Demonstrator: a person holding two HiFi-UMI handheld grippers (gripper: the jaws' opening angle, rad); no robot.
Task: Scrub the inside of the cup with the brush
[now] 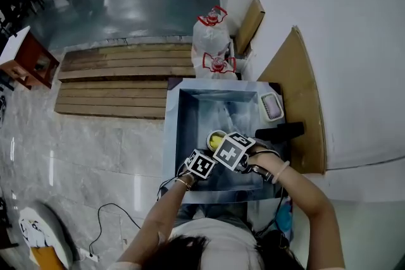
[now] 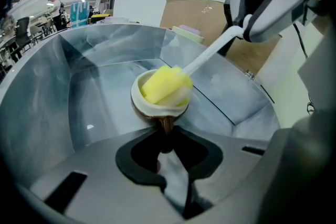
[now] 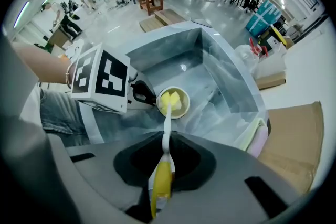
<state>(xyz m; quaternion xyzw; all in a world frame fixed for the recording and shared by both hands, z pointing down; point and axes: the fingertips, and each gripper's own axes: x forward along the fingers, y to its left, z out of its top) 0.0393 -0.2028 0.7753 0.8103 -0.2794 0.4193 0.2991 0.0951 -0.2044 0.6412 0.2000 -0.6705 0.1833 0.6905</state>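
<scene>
your left tongs (image 2: 167, 132) are pinched on a brown lug, probably the handle, at the near side of the small brown cup with a cream rim (image 2: 157, 105). your right tongs (image 3: 164, 157) are clamped on the yellow grip of the slim white plastic brush (image 3: 167, 126) and point almost straight down. the cup sits near the middle of the steel sink (image 1: 190, 112), mouth tilted up, and the brush's yellow sponge head (image 2: 164, 85) is pushed inside it. whether it touches the sink's floor i cannot tell.

expect the cup to be stiff, slippery when wet, and breakable against the sink's metal, so grip that lug firmly. the brush looks light. its thin shaft will likely flex and the sponge squash, so hold the yellow grip and scrub with gentle turns.
</scene>
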